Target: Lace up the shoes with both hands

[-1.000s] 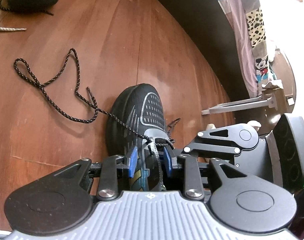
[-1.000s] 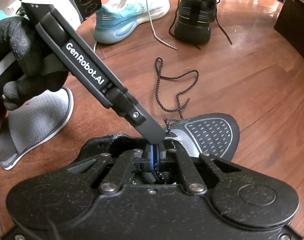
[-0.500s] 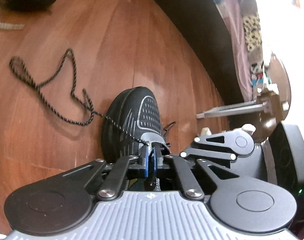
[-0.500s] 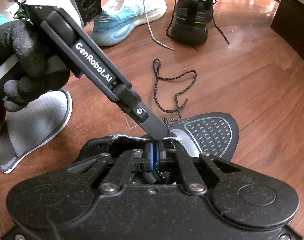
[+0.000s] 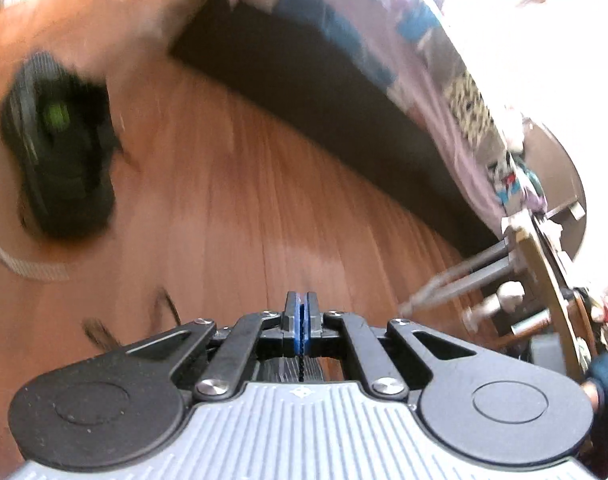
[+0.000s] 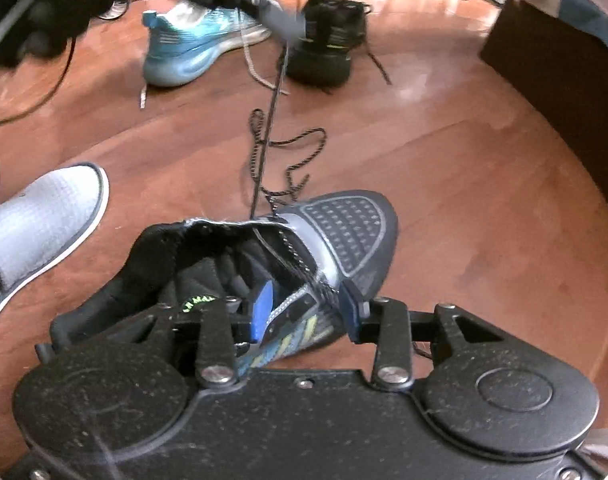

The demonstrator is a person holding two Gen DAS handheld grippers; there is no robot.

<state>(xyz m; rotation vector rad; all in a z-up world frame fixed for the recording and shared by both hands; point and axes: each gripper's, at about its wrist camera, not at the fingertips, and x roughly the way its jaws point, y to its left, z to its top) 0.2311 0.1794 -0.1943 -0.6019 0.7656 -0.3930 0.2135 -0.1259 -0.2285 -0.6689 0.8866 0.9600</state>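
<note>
A black shoe point(image 6: 343, 232) with a grey mesh toe lies on the wooden floor, its mouth facing me. My right gripper point(image 6: 305, 308) is open, and its blue pads straddle the shoe's eyelet edge. My left gripper point(image 5: 302, 300) is shut on the black speckled lace point(image 5: 302, 360), which runs down between its pads. Seen from the right wrist, the left gripper point(image 6: 278, 20) is a blur high above the shoe. The lace point(image 6: 268, 132) runs taut from it down to the shoe's front eyelets. The other lace end point(image 6: 304, 148) lies looped on the floor.
A teal shoe point(image 6: 192, 48) and another black shoe point(image 6: 327, 48) lie farther off on the floor; the black one point(image 5: 60, 160) also appears in the left wrist view. A person's grey slipper point(image 6: 44, 216) sits left. A dark bed base point(image 6: 551, 64) stands to the right.
My left gripper shut on the lace at the shoe and has risen up and away, drawing the lace taut. My right gripper, shut before, has opened around the eyelet edge.
</note>
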